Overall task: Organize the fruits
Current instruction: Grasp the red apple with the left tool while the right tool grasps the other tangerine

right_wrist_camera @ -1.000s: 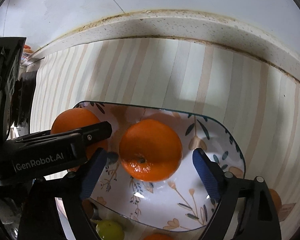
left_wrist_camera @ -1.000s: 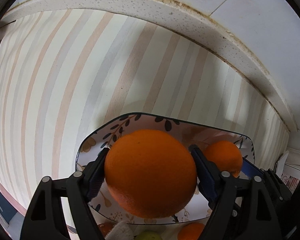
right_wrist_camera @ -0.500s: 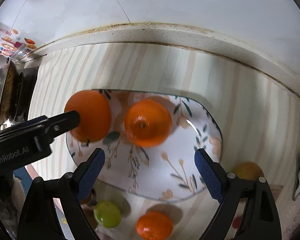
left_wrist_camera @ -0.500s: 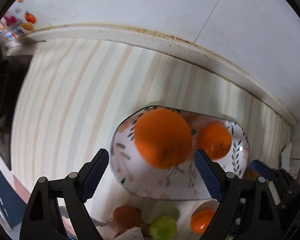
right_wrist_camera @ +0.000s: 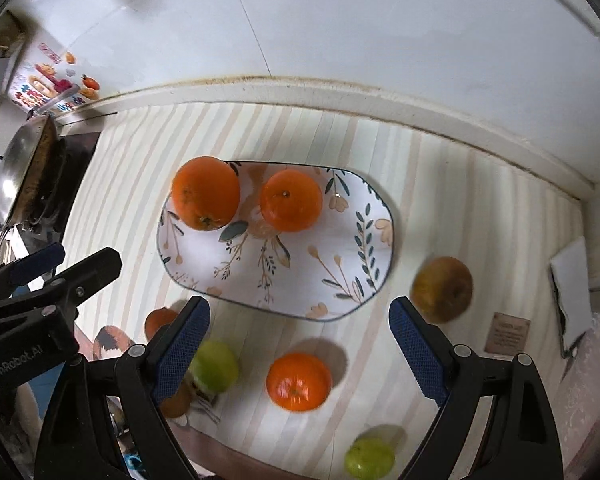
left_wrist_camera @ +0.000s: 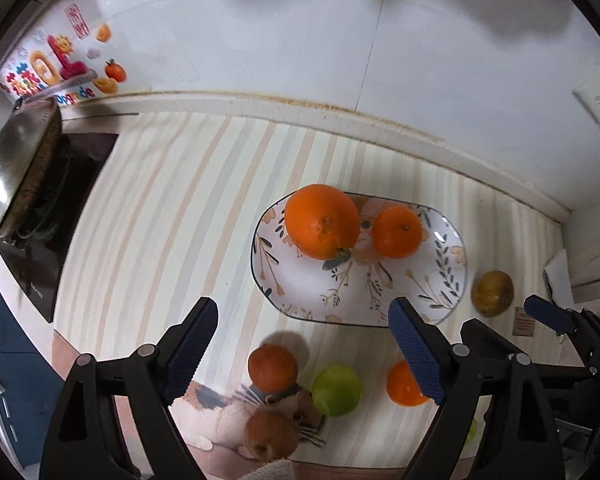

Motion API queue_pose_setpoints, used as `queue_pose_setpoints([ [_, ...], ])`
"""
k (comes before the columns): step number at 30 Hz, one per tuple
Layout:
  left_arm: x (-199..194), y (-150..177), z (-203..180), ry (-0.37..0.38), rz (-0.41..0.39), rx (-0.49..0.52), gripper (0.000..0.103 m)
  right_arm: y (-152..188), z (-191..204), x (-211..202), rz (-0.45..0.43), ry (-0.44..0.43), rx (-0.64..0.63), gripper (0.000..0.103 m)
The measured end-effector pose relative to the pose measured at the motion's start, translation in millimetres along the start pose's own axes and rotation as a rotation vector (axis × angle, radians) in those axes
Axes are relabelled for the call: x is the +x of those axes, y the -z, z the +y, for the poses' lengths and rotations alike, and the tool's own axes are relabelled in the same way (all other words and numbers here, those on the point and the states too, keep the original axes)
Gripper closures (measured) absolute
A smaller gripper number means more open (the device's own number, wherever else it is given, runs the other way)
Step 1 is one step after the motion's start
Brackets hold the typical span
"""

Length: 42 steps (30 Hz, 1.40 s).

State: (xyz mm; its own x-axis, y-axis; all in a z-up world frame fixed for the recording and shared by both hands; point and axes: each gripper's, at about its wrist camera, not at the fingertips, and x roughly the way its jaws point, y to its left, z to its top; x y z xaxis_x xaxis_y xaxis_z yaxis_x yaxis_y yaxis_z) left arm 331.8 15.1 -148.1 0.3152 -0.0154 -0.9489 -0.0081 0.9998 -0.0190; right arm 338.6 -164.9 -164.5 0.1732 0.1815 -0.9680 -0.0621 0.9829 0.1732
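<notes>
Now both tools are hanging released and empty over the bench. The loose orange (right_wrist_camera: 299,381) is lying just below the right tool (right_wrist_camera: 300,352), between its pads, near side of the plate (right_wrist_camera: 374,264); the left tool (left_wrist_camera: 306,356) is sitting further left.

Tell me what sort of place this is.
Most likely a home kitchen counter: a pan sits on a black cooktop at one end, tiled wall behind, and a plate of oranges on a striped mat.
</notes>
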Motion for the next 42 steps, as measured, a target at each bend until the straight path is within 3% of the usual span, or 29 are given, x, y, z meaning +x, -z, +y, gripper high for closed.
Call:
queue_pose_setpoints([
  [13,-60,48,8,0.013,-0.105,-0.031,0.016,46,0,-75,-0.122,0.002,-0.012,0.010],
  [20,-66,69,20,-0.015,-0.108,-0.065,0.016,65,-1,-72,-0.090,-0.042,-0.001,0.010],
  [26,-29,97,38,-0.082,-0.006,-0.108,0.016,78,-5,-16,0.019,-0.086,0.019,0.010],
  [30,19,121,49,-0.117,0.124,-0.124,0.016,81,-9,32,0.093,-0.095,0.029,0.010],
  [36,80,146,55,-0.025,0.303,-0.181,0.016,83,-7,86,0.190,-0.085,0.021,0.010],
  [40,107,151,55,-0.012,0.345,-0.204,0.016,81,-4,110,0.234,-0.065,0.017,0.010],
  [42,116,152,52,-0.024,0.345,-0.192,0.024,81,-5,119,0.249,-0.066,0.017,0.011],
])
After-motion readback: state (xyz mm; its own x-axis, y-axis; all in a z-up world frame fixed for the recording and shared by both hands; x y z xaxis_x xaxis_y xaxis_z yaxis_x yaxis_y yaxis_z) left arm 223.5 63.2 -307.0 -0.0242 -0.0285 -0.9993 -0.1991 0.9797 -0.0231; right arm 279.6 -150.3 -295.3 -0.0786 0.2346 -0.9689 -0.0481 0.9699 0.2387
